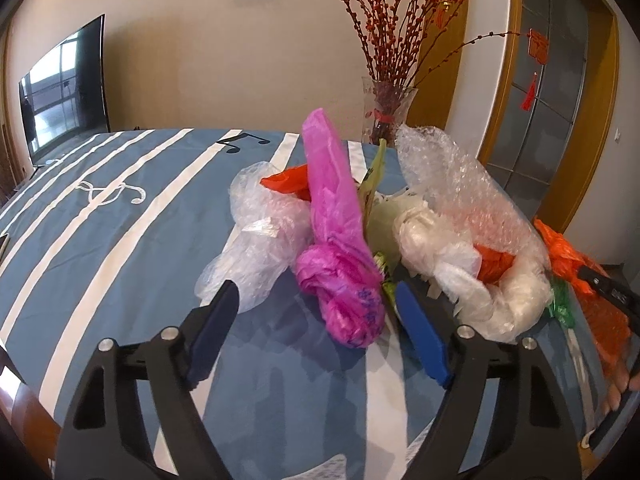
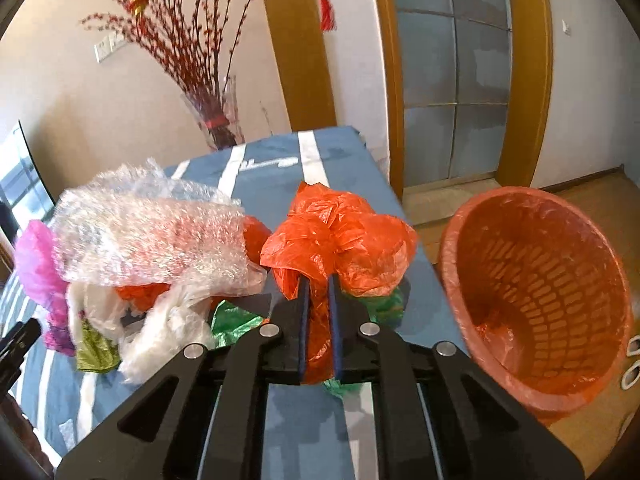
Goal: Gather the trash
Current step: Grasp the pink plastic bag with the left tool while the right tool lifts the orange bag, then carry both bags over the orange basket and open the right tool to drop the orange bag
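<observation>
Only the right wrist view shows the orange bin [image 2: 536, 300], lined, beside the table [image 2: 280, 168]. The right gripper [image 2: 318, 280] pinches an orange bag [image 2: 340, 236] near it. The left gripper [image 1: 316, 300] is spread around a pink bag [image 1: 340, 248], not pressing it.

Taking the heap of plastic bags [image 1: 360, 232] as the landmark: to its left the blue striped cloth [image 1: 120, 216] on the desk lies bare right out to the edge, broad open room for a gripper. Behind the heap a glass vase [image 1: 386, 114] of red branches [image 1: 400, 20] stands close, blocking that side. The bubble wrap [image 2: 152, 236] rears up over the heap's middle. To the right of the heap, past the desk edge, the orange bin [image 2: 540, 300] stands with its mouth open and unobstructed.
</observation>
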`<state>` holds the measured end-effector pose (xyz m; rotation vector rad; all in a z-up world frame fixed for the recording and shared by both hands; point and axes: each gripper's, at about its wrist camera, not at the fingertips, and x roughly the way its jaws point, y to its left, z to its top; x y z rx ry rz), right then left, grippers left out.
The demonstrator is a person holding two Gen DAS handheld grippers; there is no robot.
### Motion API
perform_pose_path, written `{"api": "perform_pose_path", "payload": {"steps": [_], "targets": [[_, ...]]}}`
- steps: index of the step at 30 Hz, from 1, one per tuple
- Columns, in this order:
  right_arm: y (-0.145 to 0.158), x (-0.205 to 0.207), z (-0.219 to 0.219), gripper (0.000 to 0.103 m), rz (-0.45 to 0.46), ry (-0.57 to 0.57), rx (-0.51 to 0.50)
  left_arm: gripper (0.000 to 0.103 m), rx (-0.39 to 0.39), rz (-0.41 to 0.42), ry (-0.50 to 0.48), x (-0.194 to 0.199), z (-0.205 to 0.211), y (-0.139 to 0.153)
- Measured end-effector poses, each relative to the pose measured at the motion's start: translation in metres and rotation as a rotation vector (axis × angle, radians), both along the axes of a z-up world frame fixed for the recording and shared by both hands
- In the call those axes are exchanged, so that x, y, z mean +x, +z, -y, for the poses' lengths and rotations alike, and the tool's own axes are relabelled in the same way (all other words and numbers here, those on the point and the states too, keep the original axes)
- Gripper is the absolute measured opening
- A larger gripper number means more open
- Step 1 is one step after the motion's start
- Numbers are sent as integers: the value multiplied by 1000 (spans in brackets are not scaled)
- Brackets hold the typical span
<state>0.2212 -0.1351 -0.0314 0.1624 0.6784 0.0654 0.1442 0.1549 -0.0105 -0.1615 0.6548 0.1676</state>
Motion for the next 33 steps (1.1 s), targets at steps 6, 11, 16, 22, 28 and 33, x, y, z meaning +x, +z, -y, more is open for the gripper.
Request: {"api": "perform_pose_path", "payload": {"steps": [6,11,16,22,28,33], "targets": [[6,-18,9,9,22,-11,-3,66,-2,-16,-9,18,4,5],[5,-26,17,9,18,-26,-1,38,36,-37,-1,35,6,4],[8,-36,28,9,27,-38,1,12,-7,-60,-28,43,2,2],[20,-47,39,9,64,-47,18,4,-8,-11,-63,29,8,23],[33,-60,46,9,101,-45,29,4,-2,67,-83,9,19,57],[41,-73,58,9,125,-58,34,4,-19,135,-113,-6,35,88]]}}
